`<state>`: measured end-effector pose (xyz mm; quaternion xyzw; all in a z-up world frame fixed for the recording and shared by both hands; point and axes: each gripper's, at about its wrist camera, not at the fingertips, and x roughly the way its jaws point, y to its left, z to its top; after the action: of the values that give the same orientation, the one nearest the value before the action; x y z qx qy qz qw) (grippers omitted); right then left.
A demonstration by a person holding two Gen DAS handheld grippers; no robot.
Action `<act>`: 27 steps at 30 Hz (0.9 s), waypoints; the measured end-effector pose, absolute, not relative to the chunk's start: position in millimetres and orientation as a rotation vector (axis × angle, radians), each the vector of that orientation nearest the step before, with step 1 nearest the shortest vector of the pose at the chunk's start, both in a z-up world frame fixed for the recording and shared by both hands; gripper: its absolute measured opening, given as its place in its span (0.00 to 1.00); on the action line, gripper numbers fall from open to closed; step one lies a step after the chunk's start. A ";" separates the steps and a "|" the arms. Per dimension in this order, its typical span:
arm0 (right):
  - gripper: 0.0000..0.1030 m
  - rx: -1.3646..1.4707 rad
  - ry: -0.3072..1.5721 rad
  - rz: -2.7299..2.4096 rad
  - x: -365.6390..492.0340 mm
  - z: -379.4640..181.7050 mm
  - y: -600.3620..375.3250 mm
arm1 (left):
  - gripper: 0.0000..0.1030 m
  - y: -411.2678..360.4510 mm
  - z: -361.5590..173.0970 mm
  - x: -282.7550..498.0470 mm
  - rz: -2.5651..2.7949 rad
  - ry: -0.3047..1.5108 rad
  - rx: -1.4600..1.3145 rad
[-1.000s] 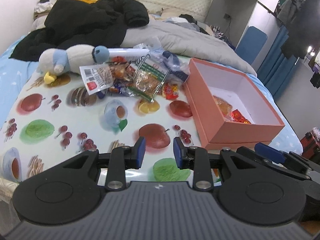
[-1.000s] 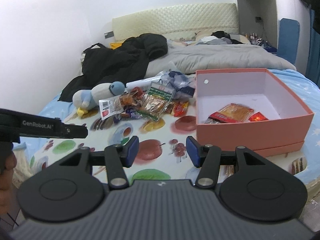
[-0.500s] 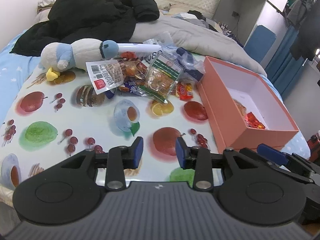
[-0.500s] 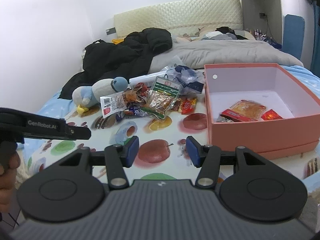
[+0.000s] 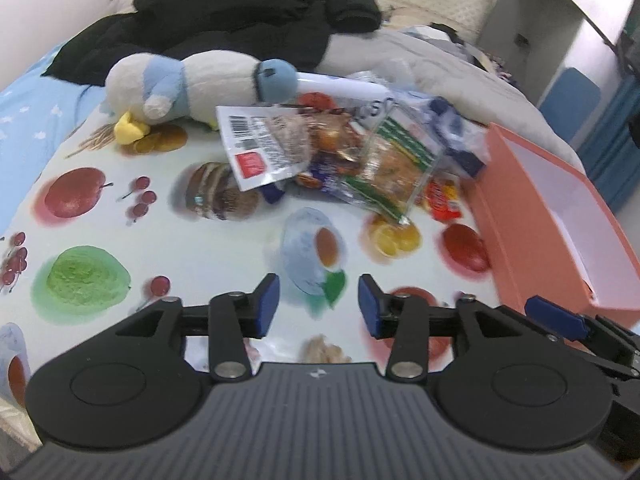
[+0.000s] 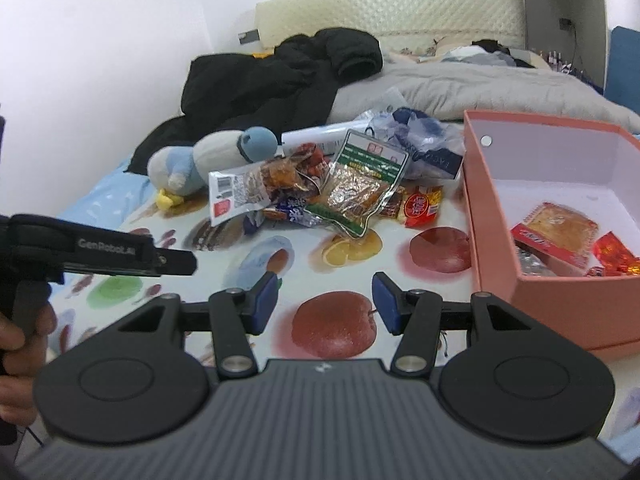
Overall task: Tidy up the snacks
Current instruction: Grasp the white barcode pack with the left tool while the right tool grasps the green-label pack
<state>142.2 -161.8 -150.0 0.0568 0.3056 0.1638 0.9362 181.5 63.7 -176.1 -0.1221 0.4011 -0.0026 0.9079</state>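
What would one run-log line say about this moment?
left tool: open, jaws just widened, empty | right tool: open, empty | snack pile: on fruit-print cloth | pink box: holds few snacks

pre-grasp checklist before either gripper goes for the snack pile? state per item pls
1. Left gripper empty: ok, jaws have just been opening, nothing between them.
2. Right gripper empty: ok, jaws apart, nothing held.
3. Pink box open to take snacks: ok, no lid on, a few packets already inside.
4. Snack pile within view of both cameras: ok, beside the box.
5. Packets separated for a clean single pick: not ok, they overlap; the green-labelled packet lies on top.
6. Plush toy clear of pile: not ok, it touches the barcode packet.
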 end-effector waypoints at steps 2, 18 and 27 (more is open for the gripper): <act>0.53 0.113 0.634 0.343 154.5 -158.2 -158.8 | 0.54 70.6 -184.0 190.1 0.006 0.830 -0.263; 0.88 0.161 0.662 0.273 256.9 -210.6 -141.3 | 0.60 130.5 -209.4 280.7 0.014 0.719 -0.407; 0.88 0.286 0.682 0.222 312.1 -235.4 -129.4 | 0.58 147.3 -228.9 305.2 -0.008 0.716 -0.509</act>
<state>312.1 -129.4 -235.4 0.1393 0.3328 0.1081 0.9264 305.2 147.3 -228.9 -0.2464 0.3467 -0.0038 0.9050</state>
